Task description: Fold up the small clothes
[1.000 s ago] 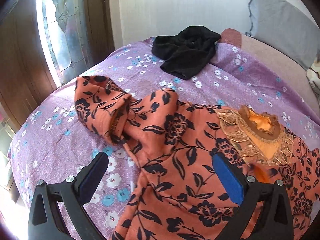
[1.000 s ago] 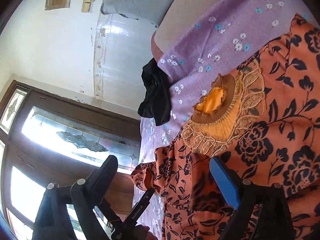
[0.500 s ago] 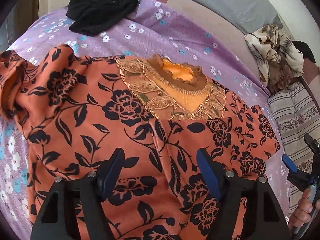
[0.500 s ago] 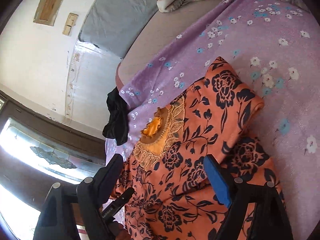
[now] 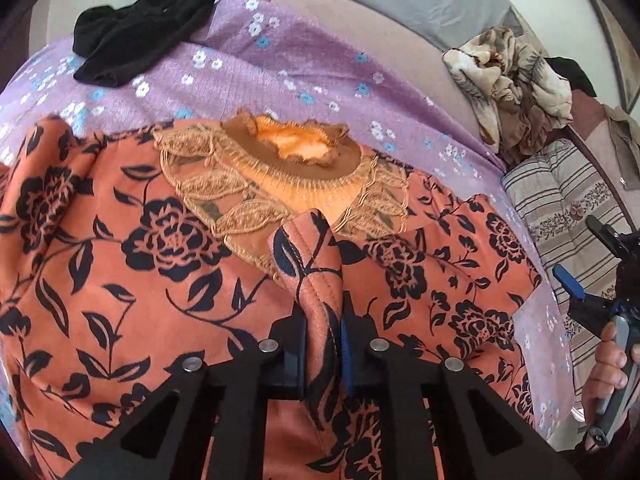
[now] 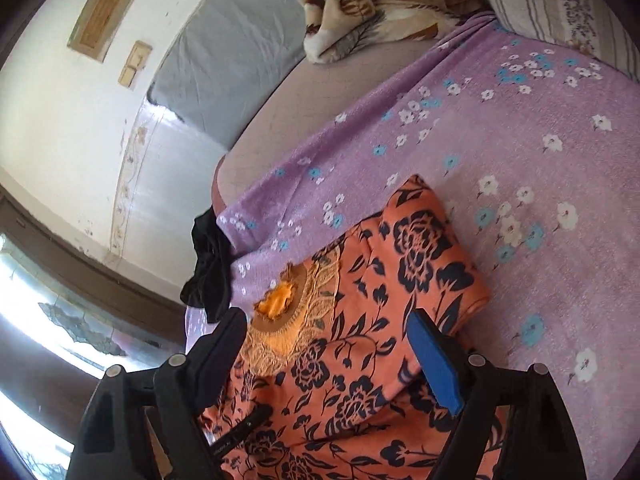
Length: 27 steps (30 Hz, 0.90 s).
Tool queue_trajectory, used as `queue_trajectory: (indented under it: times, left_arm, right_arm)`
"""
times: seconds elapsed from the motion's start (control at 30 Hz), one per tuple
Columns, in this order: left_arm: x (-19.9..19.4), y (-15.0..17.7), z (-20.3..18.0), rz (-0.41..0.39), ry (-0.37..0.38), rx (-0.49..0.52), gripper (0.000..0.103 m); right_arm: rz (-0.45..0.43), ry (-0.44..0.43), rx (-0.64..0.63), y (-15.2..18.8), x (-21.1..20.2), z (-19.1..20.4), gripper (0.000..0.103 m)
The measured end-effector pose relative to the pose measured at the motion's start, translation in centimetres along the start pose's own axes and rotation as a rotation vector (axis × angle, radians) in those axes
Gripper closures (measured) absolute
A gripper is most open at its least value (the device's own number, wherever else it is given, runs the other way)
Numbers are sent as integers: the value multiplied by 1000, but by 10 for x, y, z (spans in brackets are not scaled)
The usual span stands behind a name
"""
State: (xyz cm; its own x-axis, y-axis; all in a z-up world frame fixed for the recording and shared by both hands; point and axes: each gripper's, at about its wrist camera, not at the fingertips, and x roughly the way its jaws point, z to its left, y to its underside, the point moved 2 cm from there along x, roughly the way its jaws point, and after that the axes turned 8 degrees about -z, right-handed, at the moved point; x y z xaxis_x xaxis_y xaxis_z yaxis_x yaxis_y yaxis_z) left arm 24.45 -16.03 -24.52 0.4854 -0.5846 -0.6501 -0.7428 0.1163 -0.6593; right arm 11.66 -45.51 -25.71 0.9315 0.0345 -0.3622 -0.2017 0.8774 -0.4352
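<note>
An orange top with black flowers (image 5: 160, 240) lies spread on the purple floral sheet (image 5: 300, 68), its lace collar (image 5: 288, 160) toward the far side. My left gripper (image 5: 322, 320) is closing its jaws, and the pads pinch a raised ridge of the orange fabric (image 5: 316, 264) just below the collar. In the right wrist view the same top (image 6: 420, 248) shows its folded right sleeve edge. My right gripper (image 6: 328, 344) hovers open above it with nothing between its fingers. It also appears at the far right of the left wrist view, held by a hand (image 5: 608, 380).
A black garment (image 5: 140, 36) lies at the far left of the bed. A crumpled beige blanket (image 5: 512, 80) and a striped pillow (image 5: 568, 200) sit at the right. A grey pillow (image 6: 232, 52) leans on the wall. A bright window (image 6: 40, 300) stands beyond the bed.
My left gripper swung from the left sleeve to the middle of the top, tilted down, and shut on a ridge of fabric. The right gripper shifted toward the top's right edge.
</note>
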Motion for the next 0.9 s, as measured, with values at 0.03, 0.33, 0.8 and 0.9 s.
queue_trajectory:
  times: [0.03, 0.33, 0.8, 0.9]
  left_arm:
    - [-7, -6, -2, -24, 22, 5, 89]
    - [-61, -47, 35, -248, -169, 54, 89]
    - [-51, -45, 70, -229, -548, 116, 36]
    - [-44, -37, 55, -213, -485, 156, 35]
  right_arm:
    - [-18, 8, 13, -6, -2, -4, 19]
    - [-21, -12, -24, -3, 7, 5, 19]
    - [248, 153, -160, 59, 95, 5, 19]
    - [273, 190, -167, 65, 97, 1, 20]
